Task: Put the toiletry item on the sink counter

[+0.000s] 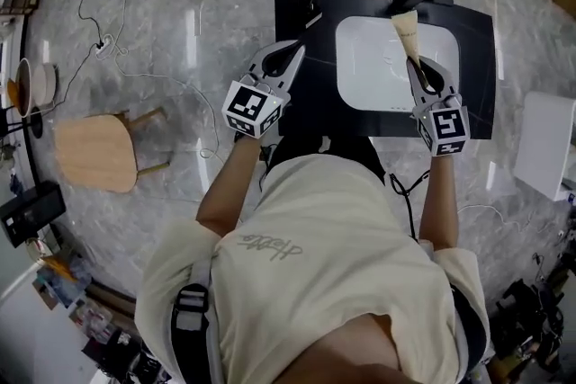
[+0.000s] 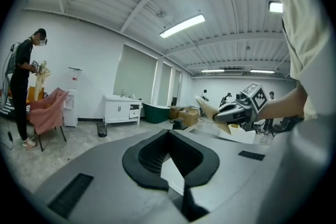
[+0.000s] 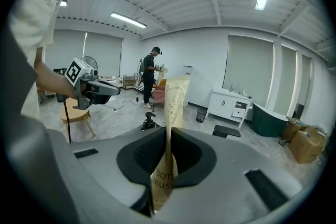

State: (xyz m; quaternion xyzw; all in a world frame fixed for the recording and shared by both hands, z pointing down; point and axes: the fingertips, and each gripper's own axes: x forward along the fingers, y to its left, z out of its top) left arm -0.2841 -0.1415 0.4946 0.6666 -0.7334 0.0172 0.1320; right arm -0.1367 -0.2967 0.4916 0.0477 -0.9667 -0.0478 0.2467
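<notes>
The basin [image 1: 378, 72] sits in the middle of the desk [image 1: 301, 13]. The left claw [image 1: 300, 48] hangs over the desk's left edge. The right claw [image 1: 417, 61] is over the basin's right side, its packet [image 1: 405, 27] reaching toward the far edge.

Cream T-shirt [image 1: 333, 247], grey shoulder strap [image 1: 190, 306]

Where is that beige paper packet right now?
Head view, right side: the flat beige paper packet is pinched in the right gripper, held over the white sink basin set in the black counter.
</notes>
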